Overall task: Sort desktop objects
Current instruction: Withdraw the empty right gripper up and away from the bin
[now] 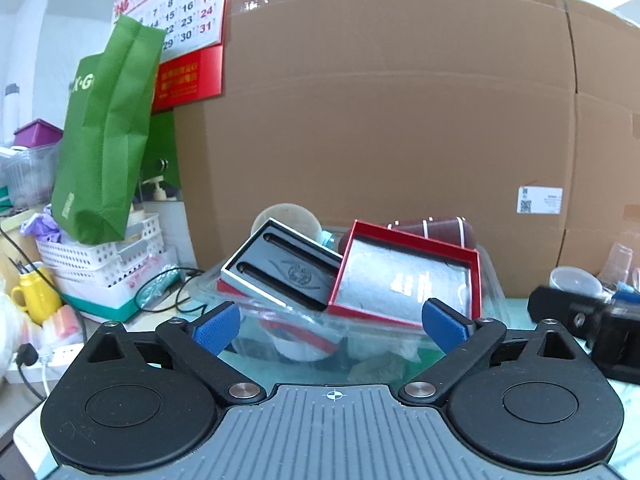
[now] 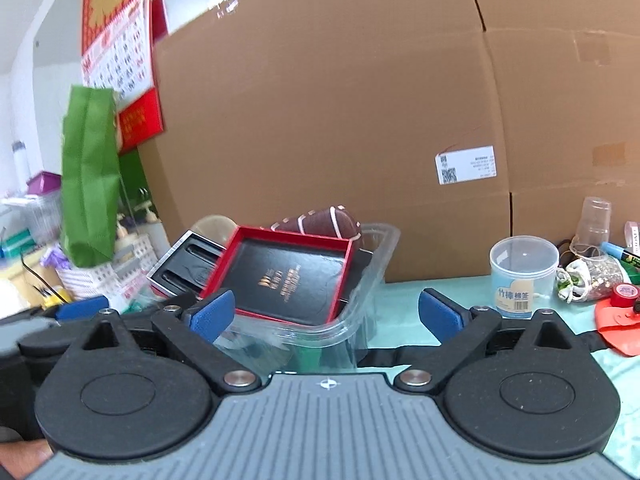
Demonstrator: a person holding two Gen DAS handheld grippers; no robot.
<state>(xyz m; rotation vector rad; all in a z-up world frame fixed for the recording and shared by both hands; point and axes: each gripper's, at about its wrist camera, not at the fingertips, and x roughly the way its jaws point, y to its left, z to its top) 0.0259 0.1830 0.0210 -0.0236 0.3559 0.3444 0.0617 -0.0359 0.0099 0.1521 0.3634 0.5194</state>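
Note:
A clear plastic bin [image 1: 492, 280] stands on the pale green table against a big cardboard box. In it lie a red-rimmed box tray [image 1: 404, 276], a black and silver box tray [image 1: 280, 268] and a brown football-shaped thing [image 1: 436, 230]. My left gripper [image 1: 331, 326] is open just in front of the bin's near wall, holding nothing. In the right wrist view the same bin [image 2: 376, 256], red tray [image 2: 288, 276] and black tray [image 2: 184, 268] sit ahead and to the left. My right gripper [image 2: 326, 316] is open at the bin's near right corner, with nothing gripped.
The cardboard box [image 1: 380, 120] walls off the back. To the left are a green bag [image 1: 104, 140], white baskets [image 1: 100, 260], a yellow mug [image 1: 34, 292] and cables. To the right are a cotton swab tub [image 2: 520, 276], a plastic cup [image 2: 596, 216] and red tape [image 2: 624, 294].

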